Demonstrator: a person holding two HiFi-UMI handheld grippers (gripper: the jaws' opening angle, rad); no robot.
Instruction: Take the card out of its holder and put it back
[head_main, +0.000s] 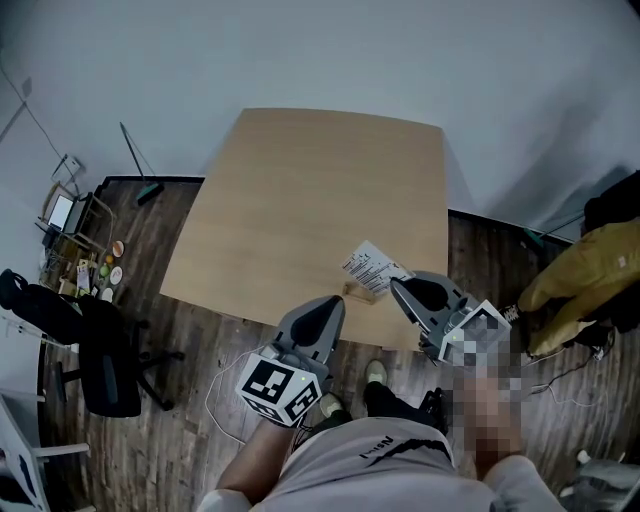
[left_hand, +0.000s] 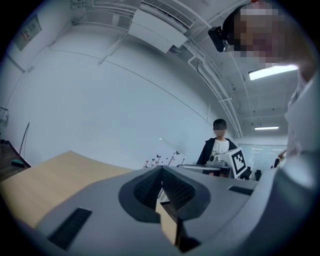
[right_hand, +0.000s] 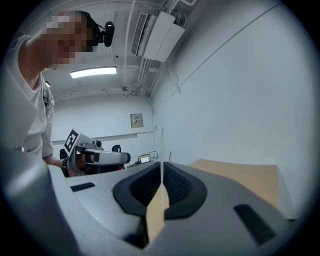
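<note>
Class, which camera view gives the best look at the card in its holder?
The head view: the card sits in its wooden holder near the front edge of the table. Both gripper views tilt upward and show only a strip of the table, never the card.

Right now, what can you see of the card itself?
The card is a white rectangle with dark print too small to read, seemingly paper. It is tilted over the wooden holder near the table edge nearest the person; whether it sits in the slot I cannot tell. The right gripper pinches its edge, a thin pale line in that gripper's view.
</note>
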